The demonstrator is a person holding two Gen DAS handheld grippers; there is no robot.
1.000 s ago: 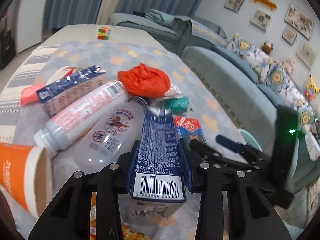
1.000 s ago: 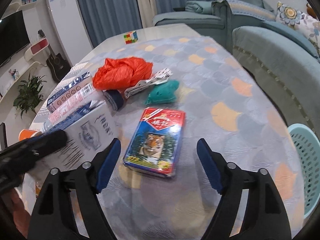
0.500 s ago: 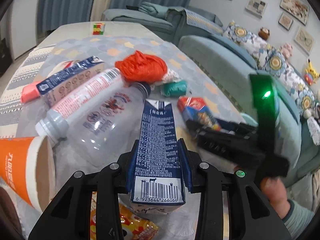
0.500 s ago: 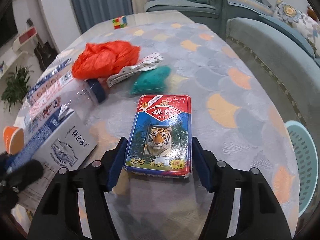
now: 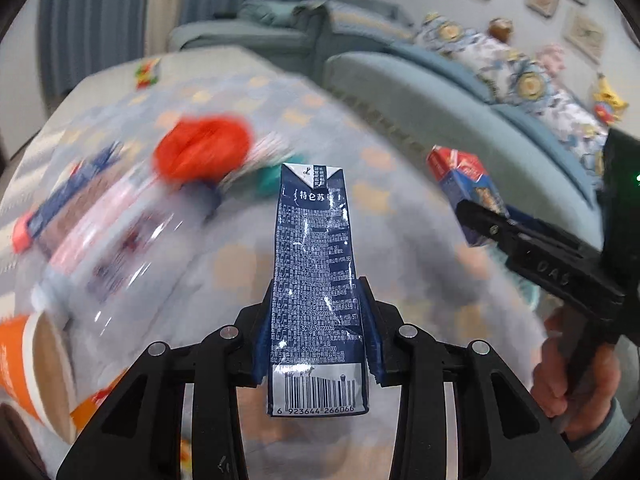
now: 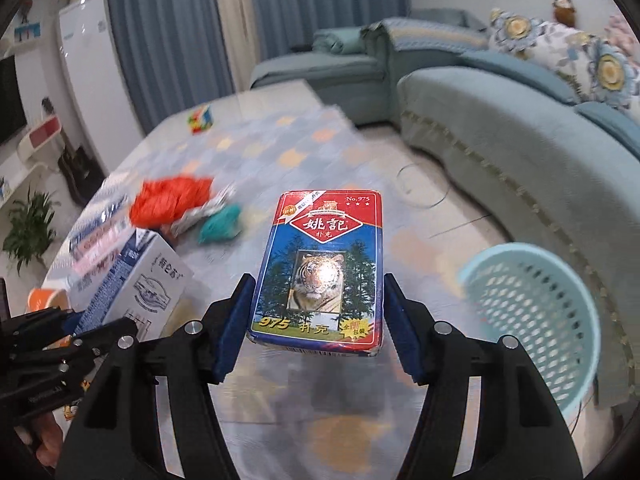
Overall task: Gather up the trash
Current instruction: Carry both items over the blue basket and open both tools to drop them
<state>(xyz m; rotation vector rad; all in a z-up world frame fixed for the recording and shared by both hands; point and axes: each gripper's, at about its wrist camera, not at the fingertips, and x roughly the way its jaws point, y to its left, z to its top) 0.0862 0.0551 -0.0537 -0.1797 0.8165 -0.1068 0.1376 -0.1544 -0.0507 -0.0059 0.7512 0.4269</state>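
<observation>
The milk carton (image 5: 316,280) is in the left gripper (image 5: 316,344); the jaws are clenched on its two sides near the barcode end, and the carton points forward, lifted above the counter (image 5: 400,240). In the right wrist view the same carton (image 6: 136,280) shows at the left side, white and blue, with the black left gripper (image 6: 60,356) around its near end.

The card box (image 6: 320,272), red and blue with a tiger picture, is in the right gripper (image 6: 318,320). The blue pads (image 6: 236,320) press on both long sides of the box, so these jaws are grasping it, and the box is held above the counter (image 6: 280,160). In the left wrist view this box (image 5: 464,188) is at the right, held up in the air by the right gripper (image 5: 492,224).

The basket (image 6: 536,304), light blue with holes, stands on the floor at the right, beside the counter and near the sofa (image 6: 520,128).

More trash lies on the counter, blurred: a red bag (image 5: 204,148), a green wad (image 5: 272,176) just beside it, a clear bottle (image 5: 120,248), a long box (image 5: 60,208) at the left and an orange cup (image 5: 32,368) at the near left edge. A colour cube (image 6: 200,119) stands at the far end of the counter, well apart from the trash.
</observation>
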